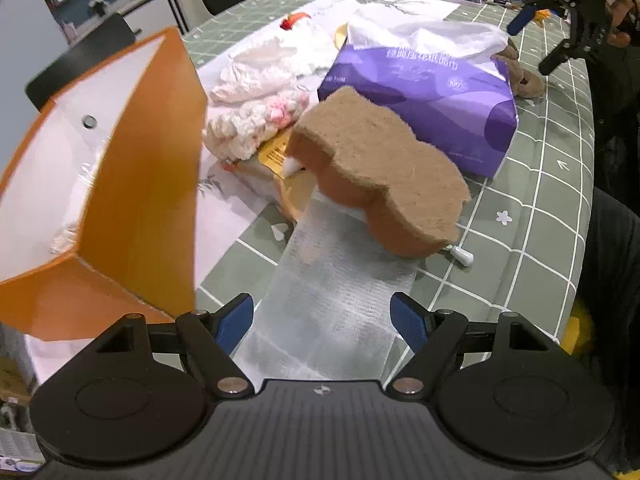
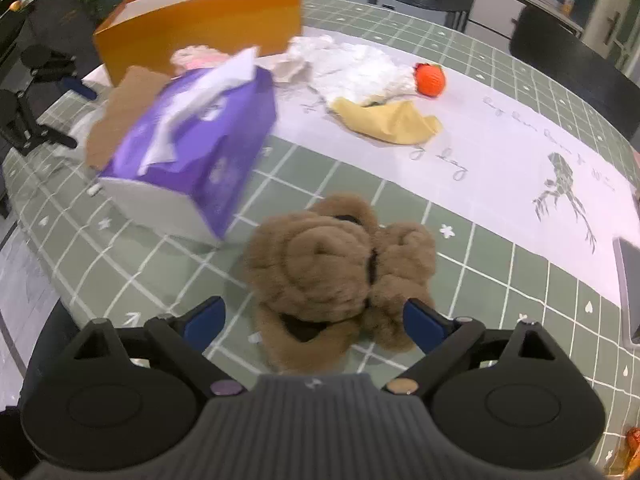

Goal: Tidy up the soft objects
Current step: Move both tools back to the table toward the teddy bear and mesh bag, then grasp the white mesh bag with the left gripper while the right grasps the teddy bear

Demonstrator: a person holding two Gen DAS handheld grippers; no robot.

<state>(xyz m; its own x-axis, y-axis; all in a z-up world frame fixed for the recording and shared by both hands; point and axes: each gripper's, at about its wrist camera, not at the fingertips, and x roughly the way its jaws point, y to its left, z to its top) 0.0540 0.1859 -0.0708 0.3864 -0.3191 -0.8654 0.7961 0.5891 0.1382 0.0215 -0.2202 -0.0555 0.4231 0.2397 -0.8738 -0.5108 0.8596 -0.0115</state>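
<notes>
Now I have both grippers over the table (image 2: 400, 168), each lined up on a soft thing but holding nothing. My right gripper (image 2: 316, 320) stands wide, its blue pads either side of the brown plush toy (image 2: 340, 264), which lies on the green checked cloth near my edge of the table; whether the pads touch the fur I cannot tell, but they do not squeeze it. My left gripper (image 1: 322, 320) is wide too, hovering over a strip of translucent white wrap (image 1: 332, 280) that runs toward the brown sponge (image 1: 380, 172). The sponge rests tilted, leaning up against the purple tissue pack (image 1: 432, 92). The orange box (image 1: 132, 184) stands open just left of that pile, at the table's far-left side from where I stand, and I take it as the place for the soft things. Behind the sponge lie a knitted cream-and-pink piece (image 1: 256, 124) and crumpled white cloth (image 1: 272, 64).

I judge this as the reach-and-grasp step, with sorting barely begun. Next, my right needs to sink a little and close on the plush body, not just loose fur. My left must go forward past the wrap to take the sponge across its narrow waist.
</notes>
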